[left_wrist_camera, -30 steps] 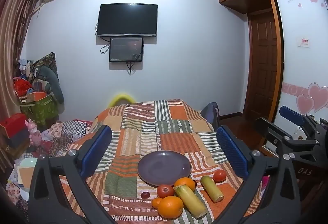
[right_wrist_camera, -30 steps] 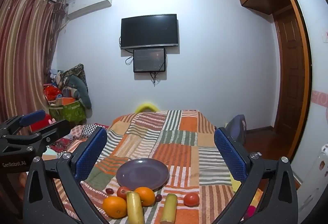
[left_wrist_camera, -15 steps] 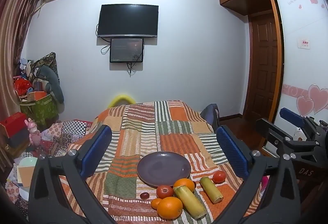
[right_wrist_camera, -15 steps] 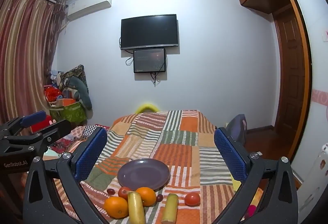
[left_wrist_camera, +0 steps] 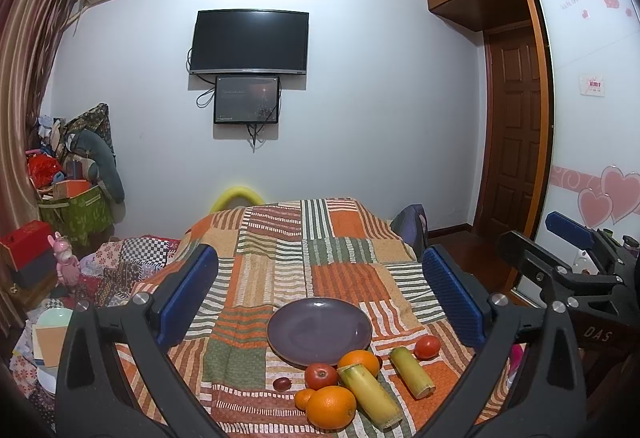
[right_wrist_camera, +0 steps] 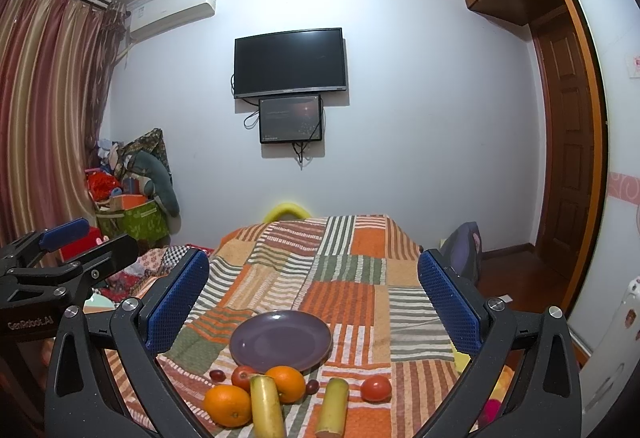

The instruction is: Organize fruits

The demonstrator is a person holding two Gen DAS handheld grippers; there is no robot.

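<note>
Even indoor light, sharp, fisheye-warped edges

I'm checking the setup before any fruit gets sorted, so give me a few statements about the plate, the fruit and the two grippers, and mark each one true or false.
1. The round purple plate has nothing on it. True.
2. The left gripper grips an orange. False: its jaws are wide open and hold nothing.
3. Two yellow-green cane sticks lie on the striped patchwork cloth. True.
4. The red tomato on the right sits on the plate. False: it lies on the cloth, apart from the plate.
5. The right gripper is open. True.
</note>
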